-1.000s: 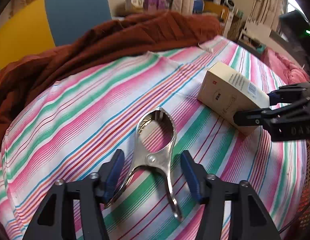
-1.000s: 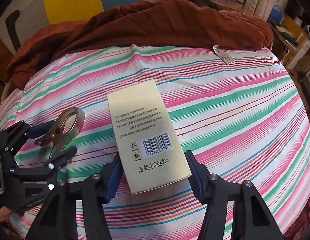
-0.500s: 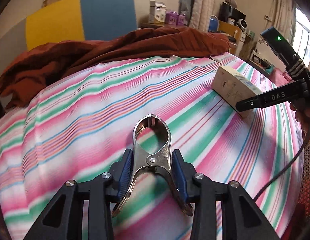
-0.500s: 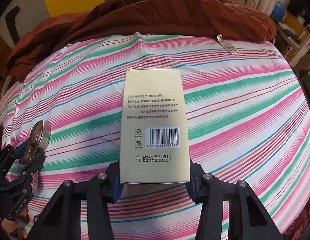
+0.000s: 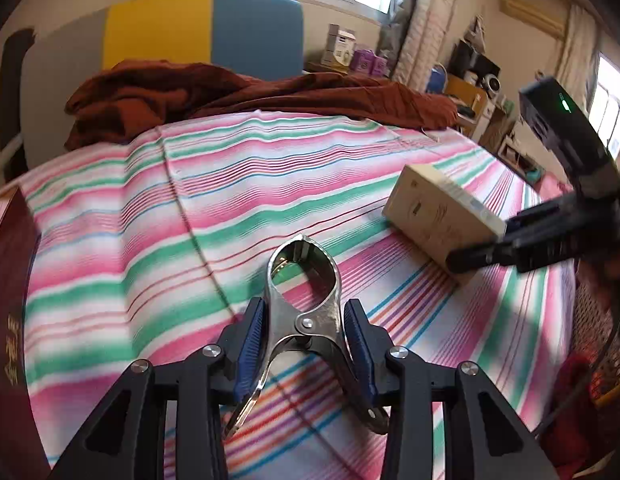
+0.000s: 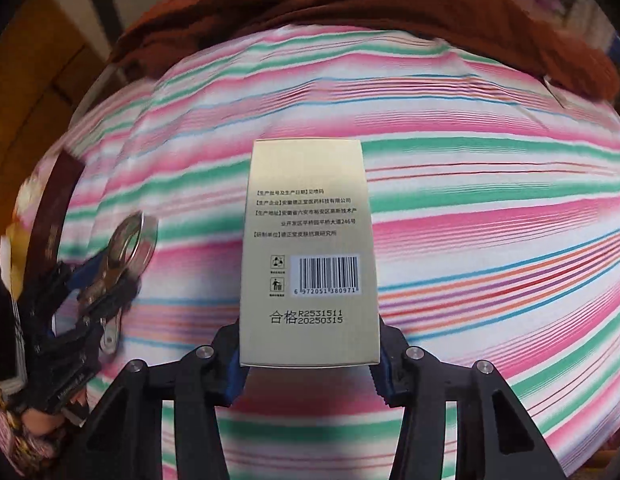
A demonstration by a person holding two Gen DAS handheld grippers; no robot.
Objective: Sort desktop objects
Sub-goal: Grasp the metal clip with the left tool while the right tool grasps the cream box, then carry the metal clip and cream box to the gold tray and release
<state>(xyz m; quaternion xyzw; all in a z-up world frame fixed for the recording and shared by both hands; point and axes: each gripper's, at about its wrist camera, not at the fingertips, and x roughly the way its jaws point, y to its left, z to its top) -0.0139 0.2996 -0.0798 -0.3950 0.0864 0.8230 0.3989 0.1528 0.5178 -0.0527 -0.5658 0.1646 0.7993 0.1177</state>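
Left wrist view: clamp (image 5: 303, 304) pinched at its pivot between blue pads (image 5: 251, 344) of left tongs (image 5: 305, 340), lifted above striped cloth (image 5: 229, 200), ring end pointing away from camera. Box (image 5: 438, 220) to right of clamp, held by right tongs (image 5: 506, 236), one corner near cloth. Brown blanket (image 5: 269, 92) bunched beyond clamp at far edge of cloth. Dark red book (image 5: 7, 300) left of clamp, at frame edge.

Right wrist view: box (image 6: 310, 248) gripped at its near end between right tongs (image 6: 310, 368), barcode face up. Left tongs (image 6: 93, 292) and clamp (image 6: 127, 246) left of box. Book (image 6: 53, 220) farther left, blurred. Blanket (image 6: 350, 8) beyond box.
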